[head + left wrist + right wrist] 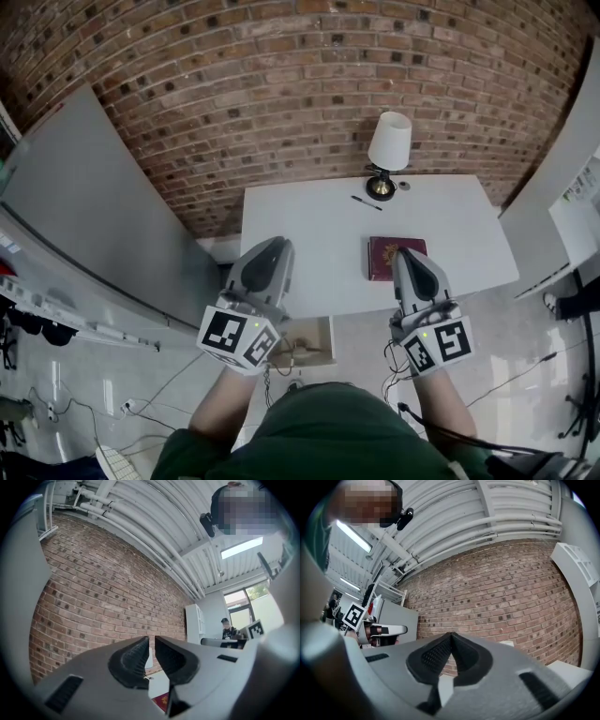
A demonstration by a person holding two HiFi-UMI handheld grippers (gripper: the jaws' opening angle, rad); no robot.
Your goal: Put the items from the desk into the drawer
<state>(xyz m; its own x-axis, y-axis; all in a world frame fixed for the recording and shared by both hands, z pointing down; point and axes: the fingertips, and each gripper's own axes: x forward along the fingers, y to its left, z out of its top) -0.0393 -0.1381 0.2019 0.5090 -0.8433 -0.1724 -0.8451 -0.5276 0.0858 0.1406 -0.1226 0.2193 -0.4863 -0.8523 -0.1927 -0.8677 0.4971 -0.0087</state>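
Between the jaws of the left gripper [151, 653] only a narrow slit was left, and nothing was held in it. The jaws of the right gripper [451, 644] were pressed tip to tip, also empty. Both grippers were held over the near edge of the white table [309, 234]. The red booklet [382, 258] lay on it, partly covered by the right gripper. Farther back a pen [367, 202] and a lamp [387, 150] were set. A small round thing [404, 186] by the lamp's base could not be made out. Below the table's edge the drawer [314, 342] was seen open, partly hidden by the left gripper.
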